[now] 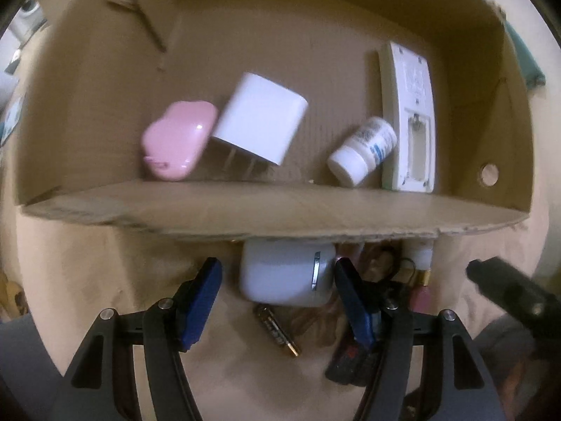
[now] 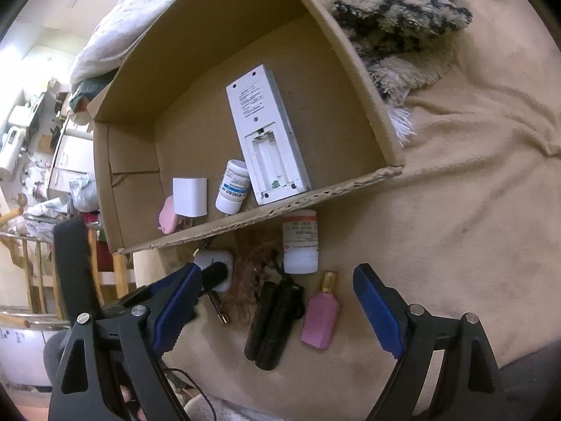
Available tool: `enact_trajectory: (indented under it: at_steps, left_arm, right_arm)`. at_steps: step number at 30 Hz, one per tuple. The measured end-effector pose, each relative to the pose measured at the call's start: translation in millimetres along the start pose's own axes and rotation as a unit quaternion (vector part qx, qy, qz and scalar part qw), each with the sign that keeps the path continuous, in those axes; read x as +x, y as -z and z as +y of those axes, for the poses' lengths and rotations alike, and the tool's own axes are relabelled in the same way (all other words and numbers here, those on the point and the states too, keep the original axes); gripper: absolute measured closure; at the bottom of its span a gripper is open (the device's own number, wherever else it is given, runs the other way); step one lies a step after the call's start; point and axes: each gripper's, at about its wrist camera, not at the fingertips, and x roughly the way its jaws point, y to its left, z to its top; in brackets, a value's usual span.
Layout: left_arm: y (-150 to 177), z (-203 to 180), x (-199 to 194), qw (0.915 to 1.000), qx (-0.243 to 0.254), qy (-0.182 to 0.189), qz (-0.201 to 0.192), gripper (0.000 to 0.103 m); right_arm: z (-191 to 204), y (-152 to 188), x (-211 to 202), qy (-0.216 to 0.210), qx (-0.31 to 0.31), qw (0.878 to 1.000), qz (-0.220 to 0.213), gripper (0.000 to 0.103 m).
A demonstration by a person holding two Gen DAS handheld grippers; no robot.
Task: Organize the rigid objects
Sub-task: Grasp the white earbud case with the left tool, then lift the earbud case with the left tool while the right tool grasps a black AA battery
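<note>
A cardboard box lies on a beige blanket. Inside it are a pink case, a white charger plug, a small white pill bottle and a white remote with its battery bay open. My left gripper is open, its blue fingers on either side of a white earbud case just outside the box. My right gripper is open above black cylinders and a pink perfume bottle. A second pill bottle stands beside them.
A battery lies near my left fingers, with brown tangled strands and dark items beside it. A shaggy patterned rug lies beyond the box. Cluttered shelves and a wooden frame are at the left in the right wrist view.
</note>
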Motion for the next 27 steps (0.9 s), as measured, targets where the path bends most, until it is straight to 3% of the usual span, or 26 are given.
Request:
enact_trajectory:
  at_steps: [7,12,15,22,27]
  left_arm:
    - [1,-2,4,0.9998,0.013,-0.009,-0.009,0.04]
    - [-2,-9,10,0.9985,0.041,-0.036,-0.008,0.052]
    - [-2,2,2,0.9993,0.025,-0.024,-0.008,0.052]
    - [18,38,-64,0.9986,0.017,-0.033,-0.037,0.052]
    - [26,72,-105,0.9966,-0.002,-0.047,-0.068,0.052]
  right_arm:
    - [1,0,2,0.003,-0.006,1.0,0.003,0.009]
    - [7,1,5,0.014,-0.016,1.0,0.005,0.01]
    - [7,2,5,0.015,-0.022,1.0,0.007,0.01]
    - [30,13,12,0.018,-0.083,0.996,0.021,0.01]
    - [71,28,32,0.041,-0.18,0.982,0.036,0.012]
